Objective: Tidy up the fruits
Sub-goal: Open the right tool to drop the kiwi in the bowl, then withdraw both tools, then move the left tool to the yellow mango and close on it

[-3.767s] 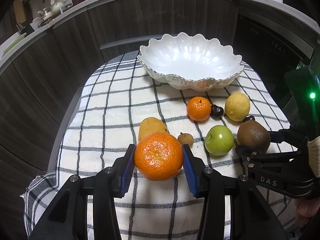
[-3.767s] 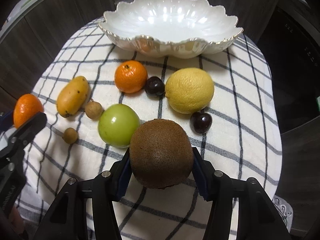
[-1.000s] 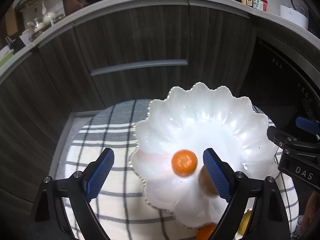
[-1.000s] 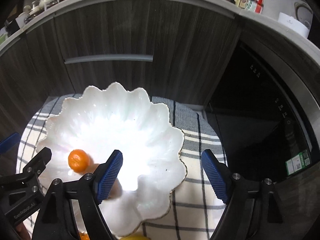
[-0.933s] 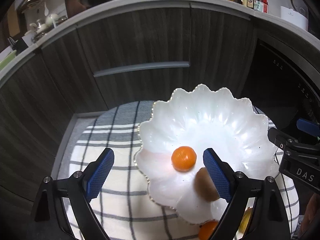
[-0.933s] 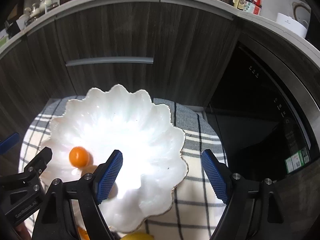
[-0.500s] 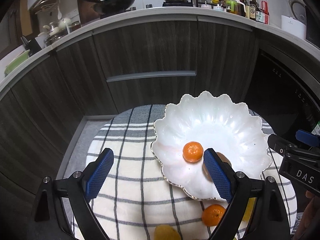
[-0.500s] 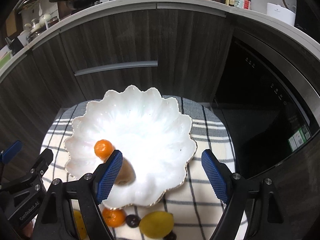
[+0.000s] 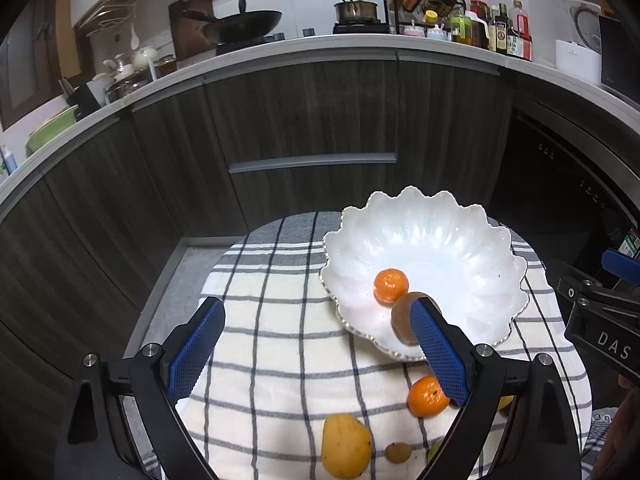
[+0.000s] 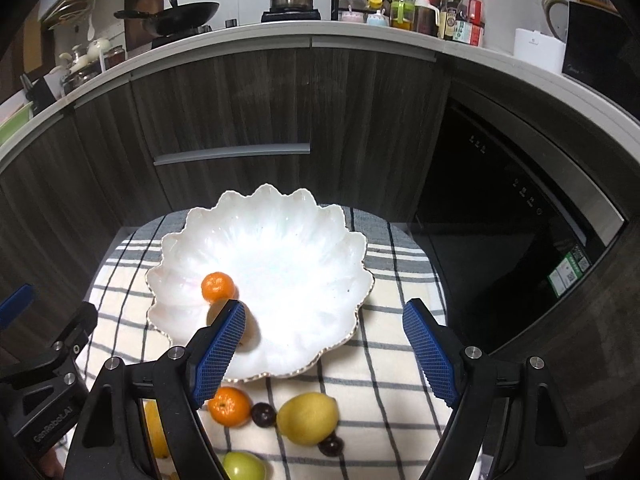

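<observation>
A white scalloped bowl [image 9: 472, 240] [image 10: 320, 232] sits at the far end of a checked cloth [image 9: 280, 320]. In it lie a mandarin [image 9: 391, 285] [image 10: 218, 287] and a brown kiwi [image 9: 402, 322], the kiwi partly behind a finger. On the cloth nearer me lie another mandarin [image 9: 426, 397] [image 10: 229, 406], a yellow mango [image 9: 346, 445], a small brown longan [image 9: 397, 452], a lemon [image 10: 307, 418], two dark cherries [image 10: 263, 414], and a green apple [image 10: 242, 466]. My left gripper [image 9: 318, 352] is open and empty, above the cloth. My right gripper [image 10: 324, 350] is open and empty, above the bowl's near rim.
Dark wood cabinets [image 9: 312, 120] stand right behind the cloth-covered table. A dark appliance front [image 10: 500, 200] is at the right. The counter above holds a wok [image 9: 236, 26], a pot and bottles. The cloth's far and left edges drop off to the floor.
Both grippers let the mandarin and the kiwi go into the bowl, then pulled back and up. The bowl looks smaller and the fruit on the cloth has come into view.
</observation>
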A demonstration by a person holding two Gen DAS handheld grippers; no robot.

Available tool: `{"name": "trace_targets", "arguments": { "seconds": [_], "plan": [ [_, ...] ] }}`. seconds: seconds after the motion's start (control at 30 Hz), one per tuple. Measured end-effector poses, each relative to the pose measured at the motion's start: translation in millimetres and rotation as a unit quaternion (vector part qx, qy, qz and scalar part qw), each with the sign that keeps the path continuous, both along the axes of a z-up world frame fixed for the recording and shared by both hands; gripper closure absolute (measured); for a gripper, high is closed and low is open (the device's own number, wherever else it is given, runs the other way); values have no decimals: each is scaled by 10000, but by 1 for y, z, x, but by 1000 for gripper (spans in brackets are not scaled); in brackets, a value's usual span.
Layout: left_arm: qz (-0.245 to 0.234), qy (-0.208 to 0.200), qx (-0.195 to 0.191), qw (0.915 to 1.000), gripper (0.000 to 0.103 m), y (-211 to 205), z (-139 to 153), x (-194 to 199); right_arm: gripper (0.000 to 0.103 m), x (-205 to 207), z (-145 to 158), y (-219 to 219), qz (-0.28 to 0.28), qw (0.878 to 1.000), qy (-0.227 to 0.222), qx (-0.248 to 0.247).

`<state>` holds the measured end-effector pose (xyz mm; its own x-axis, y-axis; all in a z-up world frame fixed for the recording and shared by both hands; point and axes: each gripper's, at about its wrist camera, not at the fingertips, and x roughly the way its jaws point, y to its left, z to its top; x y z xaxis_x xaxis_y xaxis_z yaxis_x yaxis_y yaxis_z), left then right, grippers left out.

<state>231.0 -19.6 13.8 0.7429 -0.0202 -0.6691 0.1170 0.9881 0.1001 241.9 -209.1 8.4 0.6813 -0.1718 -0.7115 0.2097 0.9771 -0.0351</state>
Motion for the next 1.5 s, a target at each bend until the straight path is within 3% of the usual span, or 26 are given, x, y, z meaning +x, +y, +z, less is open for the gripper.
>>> {"name": "trace_targets", "arguments": {
  "seconds": [0.53, 1.5],
  "plan": [
    [89, -60, 110, 9999, 8, 18, -13, -39, 21, -43, -11, 24, 118, 9999, -69, -26],
    [-147, 536, 16, 9985, 9, 19, -102, -64, 21, -75, -81, 39, 286, 9984, 480, -12]
  ]
}}
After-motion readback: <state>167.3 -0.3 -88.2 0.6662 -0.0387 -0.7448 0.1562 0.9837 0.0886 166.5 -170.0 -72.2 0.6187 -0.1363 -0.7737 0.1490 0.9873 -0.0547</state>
